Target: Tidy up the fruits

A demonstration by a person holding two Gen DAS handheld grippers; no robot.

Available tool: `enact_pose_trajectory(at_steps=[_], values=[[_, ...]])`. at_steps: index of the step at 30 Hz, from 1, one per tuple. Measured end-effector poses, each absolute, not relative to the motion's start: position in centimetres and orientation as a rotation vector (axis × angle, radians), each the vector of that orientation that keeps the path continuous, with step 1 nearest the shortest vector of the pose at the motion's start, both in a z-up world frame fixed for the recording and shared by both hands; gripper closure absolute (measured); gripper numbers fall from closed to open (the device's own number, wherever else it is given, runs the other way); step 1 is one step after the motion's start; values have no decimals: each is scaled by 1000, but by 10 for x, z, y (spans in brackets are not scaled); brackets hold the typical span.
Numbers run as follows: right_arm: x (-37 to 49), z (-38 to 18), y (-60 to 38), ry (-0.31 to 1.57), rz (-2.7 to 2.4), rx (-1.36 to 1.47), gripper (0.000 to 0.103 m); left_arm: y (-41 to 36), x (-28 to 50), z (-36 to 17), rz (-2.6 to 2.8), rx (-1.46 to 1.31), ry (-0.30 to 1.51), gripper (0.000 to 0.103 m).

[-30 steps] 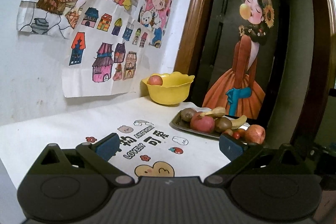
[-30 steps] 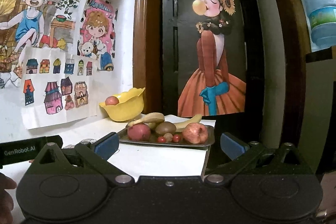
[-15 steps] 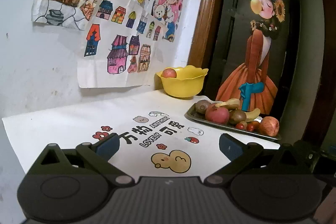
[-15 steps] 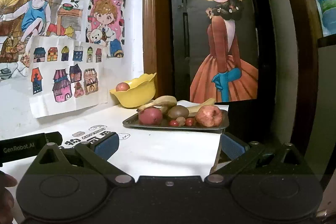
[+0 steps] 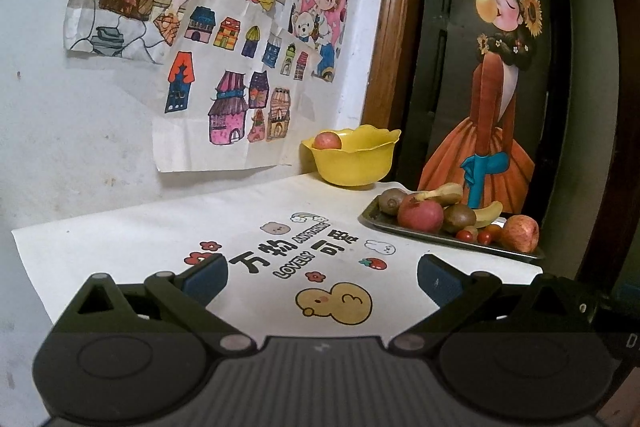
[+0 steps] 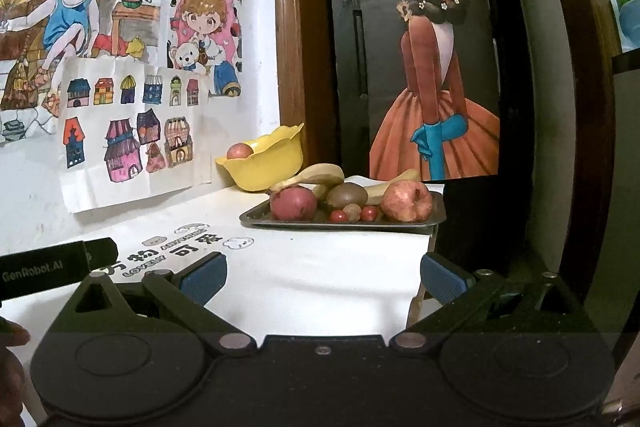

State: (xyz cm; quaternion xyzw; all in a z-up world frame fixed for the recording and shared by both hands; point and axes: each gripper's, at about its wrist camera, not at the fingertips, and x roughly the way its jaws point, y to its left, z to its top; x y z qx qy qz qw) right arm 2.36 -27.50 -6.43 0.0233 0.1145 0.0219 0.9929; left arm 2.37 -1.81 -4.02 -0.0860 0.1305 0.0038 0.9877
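Observation:
A metal tray [image 5: 448, 235] [image 6: 344, 222] at the table's far right holds red apples [image 5: 421, 215] [image 6: 407, 202], kiwis [image 5: 459, 215] [image 6: 347, 195], bananas [image 5: 440, 194] [image 6: 316, 174] and cherry tomatoes [image 5: 464, 235] [image 6: 339, 215]. Behind it a yellow bowl [image 5: 352, 159] [image 6: 264, 163] holds one apple [image 5: 327, 141] [image 6: 240, 151]. My left gripper [image 5: 322, 277] hangs open over the printed tablecloth, well short of the tray. My right gripper [image 6: 322, 277] is open too, in front of the tray, empty.
The white tablecloth [image 5: 132, 239] with printed cartoons covers the table; its right edge [image 6: 434, 247] drops off beside the tray. Drawings hang on the wall [image 5: 60, 131] behind. A dark door with a painted girl [image 5: 492, 95] stands past the table. The left gripper's body [image 6: 52, 267] shows at left.
Both grippers have pulled back and up slightly; the tray and bowl have shifted in both views. Both stay open and empty. No fruit has moved.

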Motion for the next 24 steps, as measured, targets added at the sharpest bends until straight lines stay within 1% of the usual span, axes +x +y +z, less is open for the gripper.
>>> enact_pose_trajectory(at_steps=[24], values=[[21, -71, -278, 248, 33, 64, 1, -15, 19, -42, 19, -177, 267, 0]])
